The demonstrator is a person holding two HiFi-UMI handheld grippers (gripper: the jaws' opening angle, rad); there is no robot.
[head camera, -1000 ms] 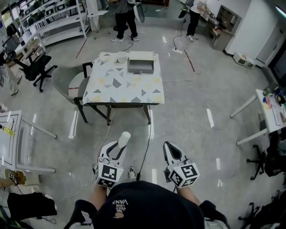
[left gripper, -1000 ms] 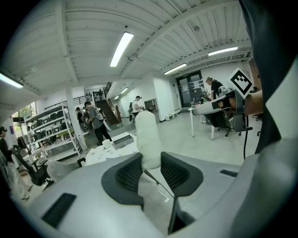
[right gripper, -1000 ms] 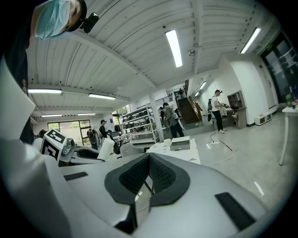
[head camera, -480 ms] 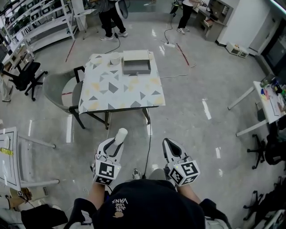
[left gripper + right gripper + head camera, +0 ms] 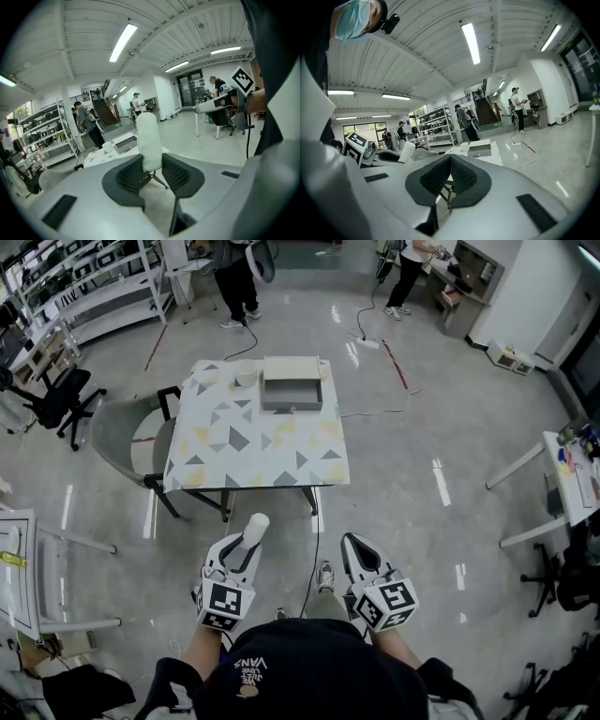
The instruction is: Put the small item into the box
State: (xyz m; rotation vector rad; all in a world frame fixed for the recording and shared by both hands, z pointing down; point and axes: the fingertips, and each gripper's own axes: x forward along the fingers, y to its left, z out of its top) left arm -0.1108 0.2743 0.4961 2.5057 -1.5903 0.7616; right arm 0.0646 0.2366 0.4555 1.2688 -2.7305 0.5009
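The small white foam-like cylinder (image 5: 257,526) stands upright between the dark ribbed pads of the left gripper (image 5: 244,551), which is clamped on its lower end; in the left gripper view the cylinder (image 5: 149,139) rises above the jaws. At three o'clock from it, the right gripper (image 5: 352,545) has its jaws pressed together with nothing between them. Well away toward twelve o'clock, the open grey rectangular box (image 5: 292,394) sits on the far end of the triangle-patterned square table (image 5: 253,442), with a grey chair (image 5: 127,427) at the table's nine o'clock.
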